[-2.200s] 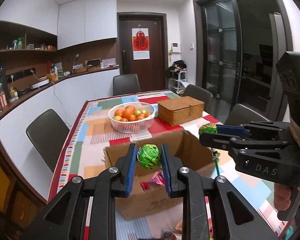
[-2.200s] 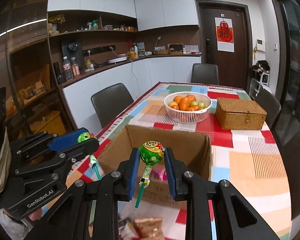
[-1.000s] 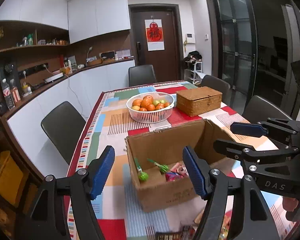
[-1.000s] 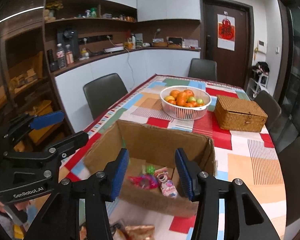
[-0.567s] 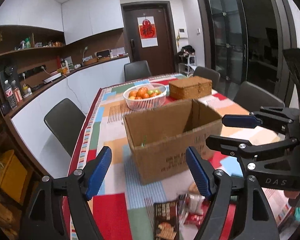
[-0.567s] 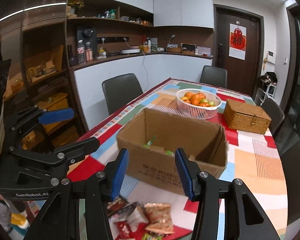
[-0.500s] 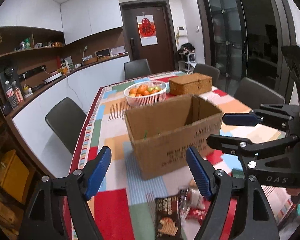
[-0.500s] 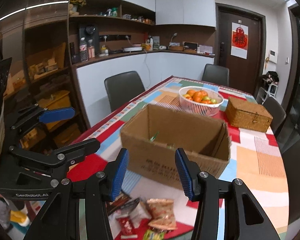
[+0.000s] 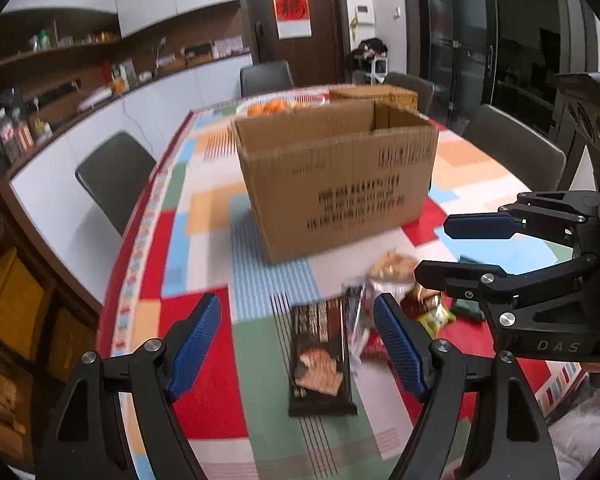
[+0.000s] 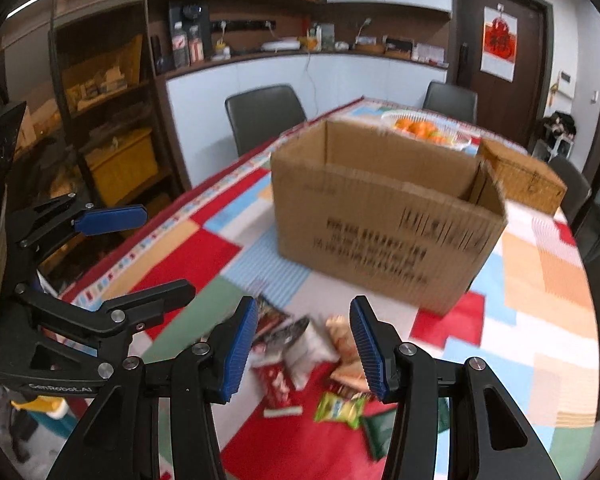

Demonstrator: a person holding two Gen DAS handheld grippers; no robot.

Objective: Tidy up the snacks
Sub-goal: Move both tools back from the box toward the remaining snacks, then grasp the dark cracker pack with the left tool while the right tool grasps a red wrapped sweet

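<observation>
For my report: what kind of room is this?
Probably a home dining room with a kitchen counter: a dining table with chairs, a fruit basket, and shelves with bottles and appliances.

The left tongs [image 9: 296,344] are held wide apart above a dark snack packet [image 9: 320,360] lying on the desk [image 9: 204,392]. A cardboard box [image 9: 340,184] is set behind a snack pile [image 9: 396,292]. The right tongs [image 9: 440,250] are seen spread beside it.
</observation>
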